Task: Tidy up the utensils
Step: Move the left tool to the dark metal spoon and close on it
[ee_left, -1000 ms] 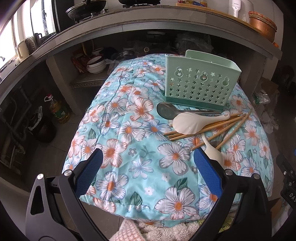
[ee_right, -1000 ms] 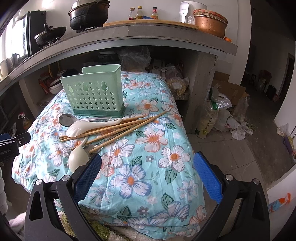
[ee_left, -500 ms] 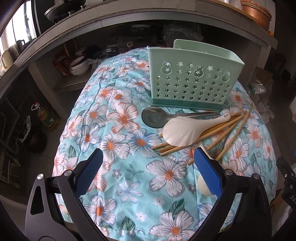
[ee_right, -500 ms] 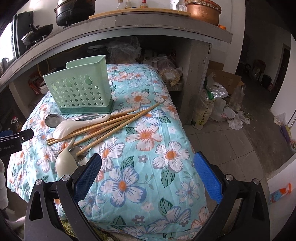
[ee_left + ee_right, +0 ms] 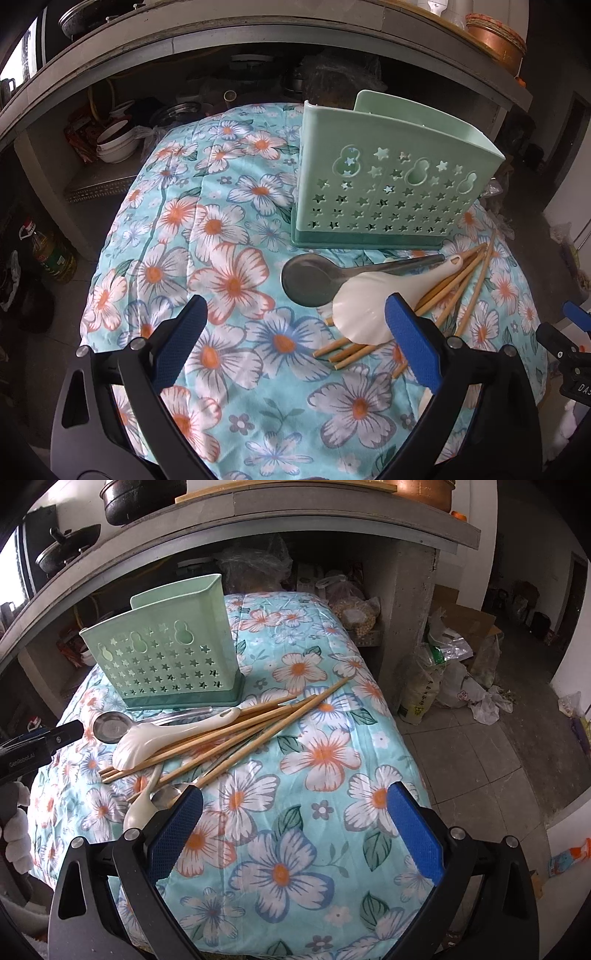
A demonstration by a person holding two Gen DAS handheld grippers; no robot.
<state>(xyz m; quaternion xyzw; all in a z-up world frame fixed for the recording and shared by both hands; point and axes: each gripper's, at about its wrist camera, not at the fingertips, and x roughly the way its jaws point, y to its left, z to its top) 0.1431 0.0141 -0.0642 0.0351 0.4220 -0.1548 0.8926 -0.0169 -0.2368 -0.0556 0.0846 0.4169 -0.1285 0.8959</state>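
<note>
A pale green utensil holder (image 5: 388, 184) (image 5: 166, 657) stands upright on the floral cloth (image 5: 221, 280). In front of it lies a pile: a metal spoon (image 5: 310, 280) (image 5: 110, 725), a white rice spoon (image 5: 364, 314) (image 5: 147, 738) and several wooden chopsticks (image 5: 454, 288) (image 5: 258, 727). A second white spoon (image 5: 138, 808) lies nearer me. My left gripper (image 5: 291, 332) hovers over the pile's left end with its jaws closing; the white rice spoon's bowl sits just inside its right finger, and the pads press on nothing. My right gripper (image 5: 293, 823) stands open over bare cloth, right of the pile.
A concrete counter (image 5: 332, 520) with pots runs behind the table. The shelf beneath it holds bowls (image 5: 114, 144). An oil bottle (image 5: 51, 254) stands on the floor at left. Bags and a box (image 5: 443, 672) crowd the tiled floor at right.
Both grippers have come forward and lower toward the utensil pile, which looks larger. The left gripper's fingers stand slightly closer together than before.
</note>
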